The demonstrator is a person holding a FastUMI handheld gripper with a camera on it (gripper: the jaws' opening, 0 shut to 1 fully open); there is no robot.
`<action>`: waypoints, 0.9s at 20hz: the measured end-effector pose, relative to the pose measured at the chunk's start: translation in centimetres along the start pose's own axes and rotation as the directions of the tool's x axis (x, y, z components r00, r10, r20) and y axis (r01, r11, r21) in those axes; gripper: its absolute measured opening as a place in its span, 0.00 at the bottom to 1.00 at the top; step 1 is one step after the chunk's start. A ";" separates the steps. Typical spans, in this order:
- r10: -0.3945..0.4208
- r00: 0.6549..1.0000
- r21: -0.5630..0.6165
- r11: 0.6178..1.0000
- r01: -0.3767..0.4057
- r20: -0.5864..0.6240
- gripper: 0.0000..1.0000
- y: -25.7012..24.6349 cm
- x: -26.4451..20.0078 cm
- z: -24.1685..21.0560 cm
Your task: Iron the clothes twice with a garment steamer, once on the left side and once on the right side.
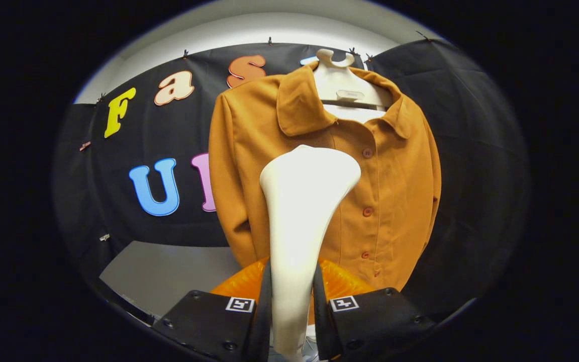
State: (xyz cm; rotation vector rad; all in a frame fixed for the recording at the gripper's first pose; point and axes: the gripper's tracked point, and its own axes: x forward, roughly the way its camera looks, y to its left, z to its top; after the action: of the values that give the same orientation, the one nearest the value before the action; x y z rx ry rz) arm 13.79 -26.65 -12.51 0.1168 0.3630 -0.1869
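A mustard-orange buttoned jacket (390, 191) hangs on a white hanger (335, 60) in front of the booth's black wall. My gripper (292, 296) is shut on the slim handle of a white garment steamer (304, 201), with both fingers pressing its sides. The steamer's wide head rises ahead of the fingers, in front of the jacket's left half, just left of the row of buttons. I cannot tell whether the head touches the cloth. An orange translucent part (342, 281) of the steamer bulges behind the handle, just beyond the fingers.
A grey tabletop (169, 276) lies below the jacket to the left. Black cloth walls close the booth behind and to the right of the jacket.
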 end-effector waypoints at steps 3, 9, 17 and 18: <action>0.015 0.998 0.022 1.000 -0.013 -0.060 0.40 -0.8 1.2 -2.1; 0.053 0.972 0.130 0.991 -0.023 -0.228 0.40 -2.2 2.9 -8.6; 0.080 0.923 0.201 0.980 -0.003 -0.376 0.40 -3.7 4.3 -15.8; 0.081 0.918 0.205 0.979 0.001 -0.389 0.40 -3.7 4.4 -16.6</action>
State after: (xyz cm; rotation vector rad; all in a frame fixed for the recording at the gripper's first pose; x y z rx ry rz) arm 11.39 -28.56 -29.81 0.3661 0.7464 -0.1584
